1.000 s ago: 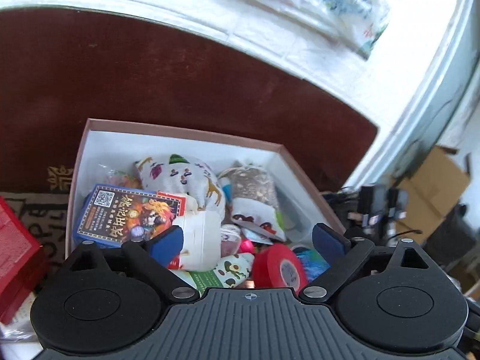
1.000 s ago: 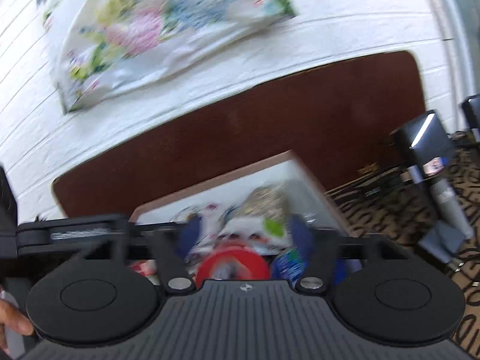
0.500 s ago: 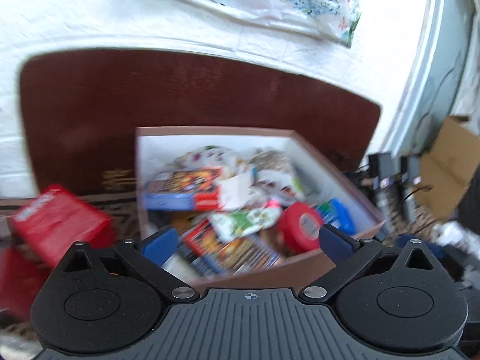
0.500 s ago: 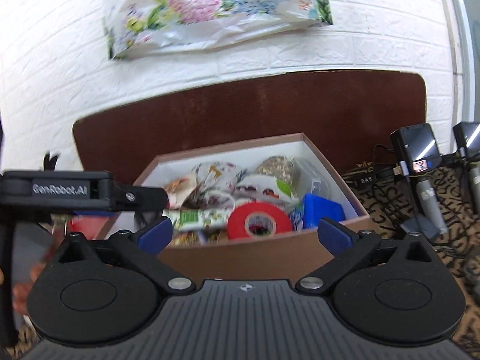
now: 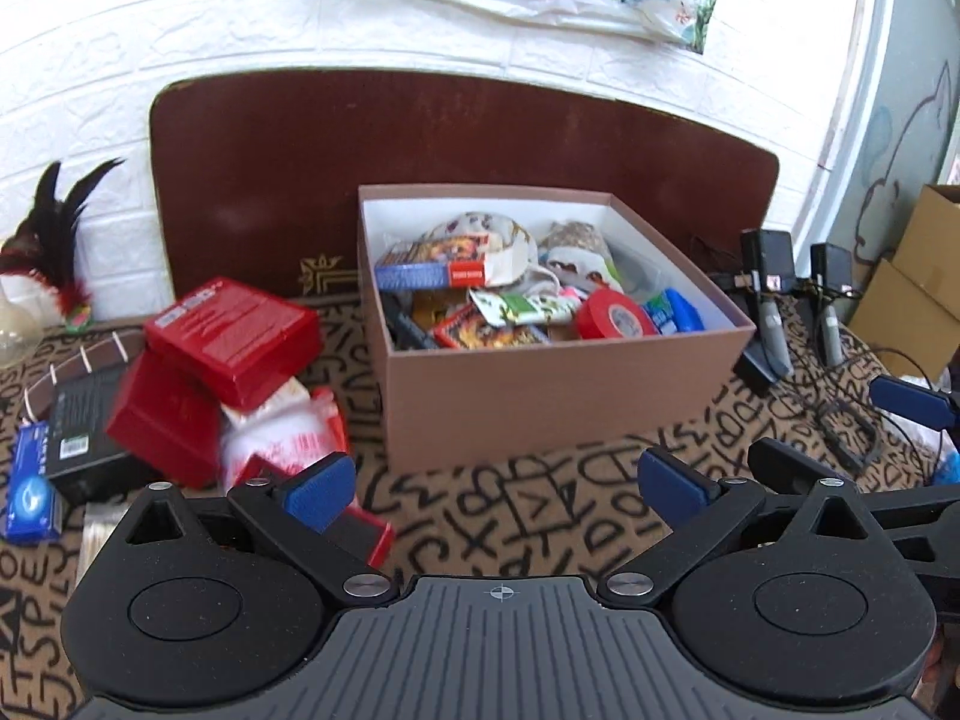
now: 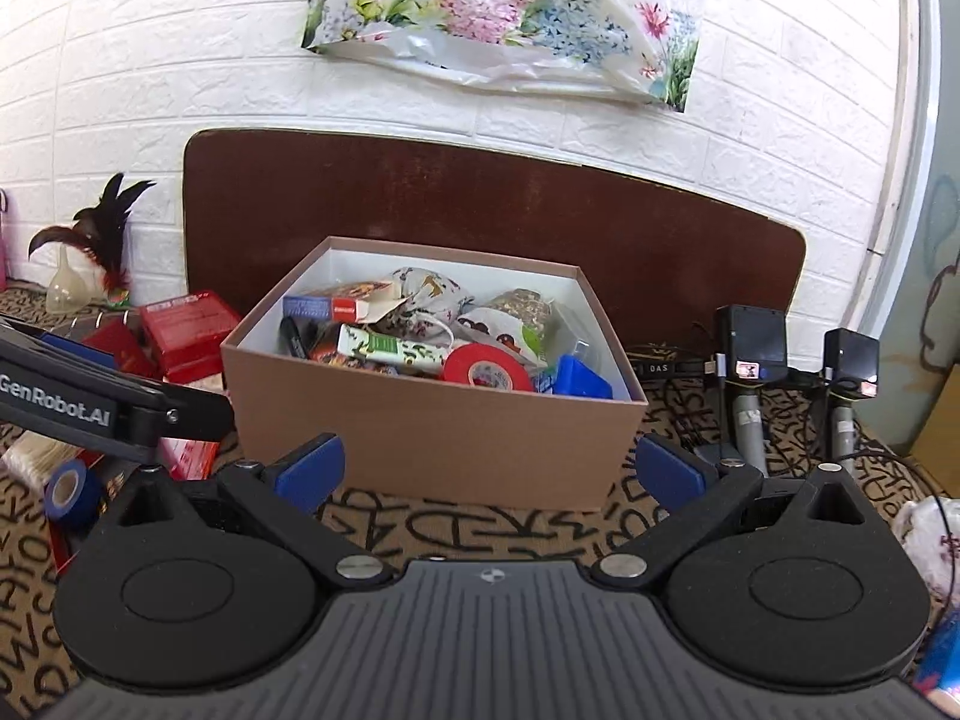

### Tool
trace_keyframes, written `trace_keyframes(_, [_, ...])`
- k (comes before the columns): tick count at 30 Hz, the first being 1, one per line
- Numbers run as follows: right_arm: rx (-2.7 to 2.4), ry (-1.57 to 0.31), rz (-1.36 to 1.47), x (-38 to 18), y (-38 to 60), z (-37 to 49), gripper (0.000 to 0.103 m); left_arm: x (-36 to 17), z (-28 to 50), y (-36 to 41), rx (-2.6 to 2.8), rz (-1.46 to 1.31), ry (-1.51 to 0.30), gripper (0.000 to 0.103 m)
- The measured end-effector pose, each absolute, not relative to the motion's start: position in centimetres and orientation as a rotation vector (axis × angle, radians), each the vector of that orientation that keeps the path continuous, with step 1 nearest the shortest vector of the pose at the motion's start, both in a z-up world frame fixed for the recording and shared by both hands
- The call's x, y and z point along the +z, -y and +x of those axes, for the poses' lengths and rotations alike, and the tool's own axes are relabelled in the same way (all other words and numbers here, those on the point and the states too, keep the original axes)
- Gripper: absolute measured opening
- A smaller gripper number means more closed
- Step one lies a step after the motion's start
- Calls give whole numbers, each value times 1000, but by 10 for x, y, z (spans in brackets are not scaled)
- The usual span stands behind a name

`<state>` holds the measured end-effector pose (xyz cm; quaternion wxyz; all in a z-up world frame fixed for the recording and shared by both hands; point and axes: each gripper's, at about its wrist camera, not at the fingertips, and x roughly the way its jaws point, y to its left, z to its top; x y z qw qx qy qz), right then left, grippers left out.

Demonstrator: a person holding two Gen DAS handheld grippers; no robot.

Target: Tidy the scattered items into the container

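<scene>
Left hand-held gripper [image 6: 90,402] reads "GenRobot.AI".

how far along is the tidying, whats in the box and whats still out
Mostly done: the brown box already holds the red tape roll, a blue case, snack packets and pouches. Nothing is in hand: the left gripper and right gripper are both open and empty. Left over: the red boxes, a blue tape roll and a blue carton beside the box.
</scene>
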<state>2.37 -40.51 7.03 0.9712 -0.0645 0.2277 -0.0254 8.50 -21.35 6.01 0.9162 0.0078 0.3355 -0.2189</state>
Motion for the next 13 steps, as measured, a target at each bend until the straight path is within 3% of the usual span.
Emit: trace_keyframes(13, [-43, -487, -180, 67, 391, 7, 103, 66, 70, 203, -446, 39, -672, 103])
